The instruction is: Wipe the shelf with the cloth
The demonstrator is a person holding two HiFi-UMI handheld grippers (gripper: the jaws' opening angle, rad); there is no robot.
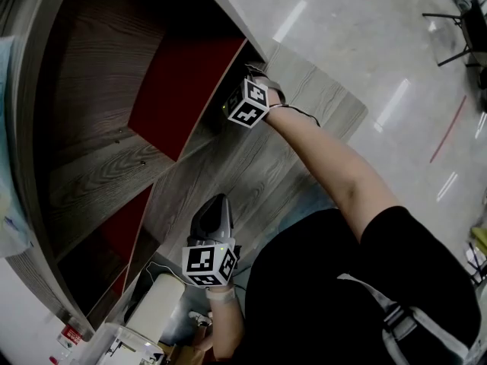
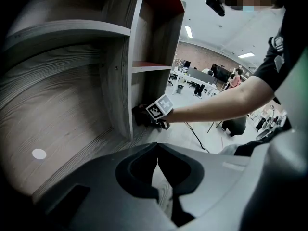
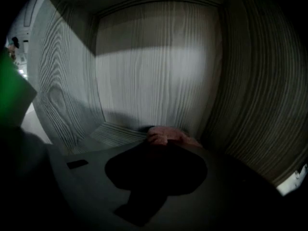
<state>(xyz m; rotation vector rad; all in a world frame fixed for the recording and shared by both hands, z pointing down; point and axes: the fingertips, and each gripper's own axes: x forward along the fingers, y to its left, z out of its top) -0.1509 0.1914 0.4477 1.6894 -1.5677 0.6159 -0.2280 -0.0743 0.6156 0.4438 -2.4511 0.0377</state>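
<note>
The grey wood-grain shelf unit (image 1: 91, 166) fills the left of the head view. My right gripper (image 1: 232, 106) reaches into one of its compartments, its marker cube (image 1: 249, 102) just outside the opening. In the right gripper view the jaws (image 3: 161, 146) are shut on a pink cloth (image 3: 166, 136) that rests on the compartment floor (image 3: 113, 131) close to the back right corner. My left gripper (image 1: 217, 201) hangs lower, in front of the unit, shut with nothing in it (image 2: 157, 148). From the left gripper view the right gripper's cube (image 2: 160, 107) shows at the compartment mouth.
Red back panels (image 1: 186, 90) line some compartments. A vertical divider (image 2: 122, 81) stands between the left gripper and the right one. A white object (image 1: 156, 310) lies at the head view's bottom left. Glossy floor (image 1: 365, 36) and a chair (image 1: 464, 21) are to the right.
</note>
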